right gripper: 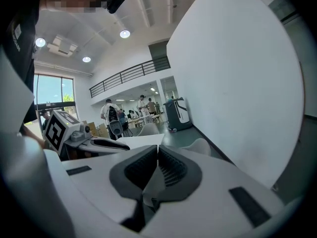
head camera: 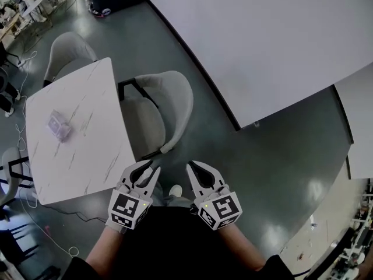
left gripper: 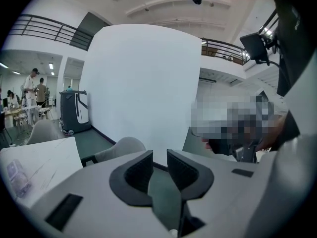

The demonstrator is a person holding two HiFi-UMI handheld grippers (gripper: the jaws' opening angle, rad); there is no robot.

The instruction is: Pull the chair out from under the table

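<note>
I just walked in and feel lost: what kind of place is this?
Probably a big open workshop or lab hall: a tall white partition wall, a railed upper gallery, and people busy at worktables beyond the marble-look table and grey chair.

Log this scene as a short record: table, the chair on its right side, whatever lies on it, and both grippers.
table: white marble-look top
chair: grey, seat partly under the table's right edge in the head view
on table: one small clear packet
left gripper: jaws slightly apart, nothing between them
right gripper: jaws together, nothing between them
contact: neither gripper touches the chair
</note>
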